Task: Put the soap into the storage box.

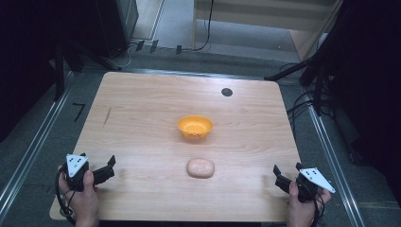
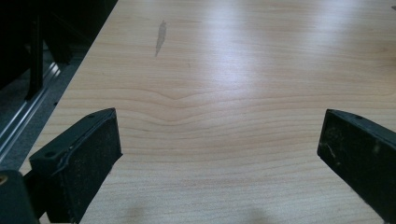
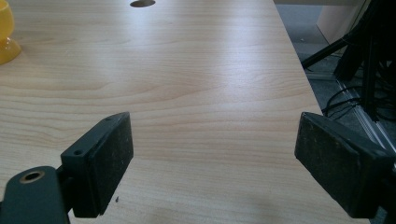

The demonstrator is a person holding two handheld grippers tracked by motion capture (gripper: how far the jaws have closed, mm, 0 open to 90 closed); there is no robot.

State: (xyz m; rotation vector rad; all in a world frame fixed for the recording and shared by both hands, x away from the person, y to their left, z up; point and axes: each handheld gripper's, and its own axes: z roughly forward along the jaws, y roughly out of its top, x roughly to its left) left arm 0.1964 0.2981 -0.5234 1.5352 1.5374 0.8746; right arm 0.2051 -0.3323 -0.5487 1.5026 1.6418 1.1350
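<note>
High view: a wooden table (image 1: 142, 118) holds an orange bowl (image 1: 195, 127) at centre, and nearer the person a pale rounded lump (image 1: 200, 168), possibly dough. The left gripper (image 1: 109, 168) and right gripper (image 1: 279, 174) rest at the near corners, well apart from both.
Left gripper view: jaws spread wide over bare wood, with a dark streak (image 2: 160, 37) farther off.
Right gripper view: jaws spread wide, nothing between; the bowl's edge (image 3: 6, 35) sits far left, near a dark round hole (image 3: 143, 3).

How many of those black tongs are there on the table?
2. The left tongs sit at the table's near-left corner, the right tongs at its near-right corner, both open and empty.
</note>
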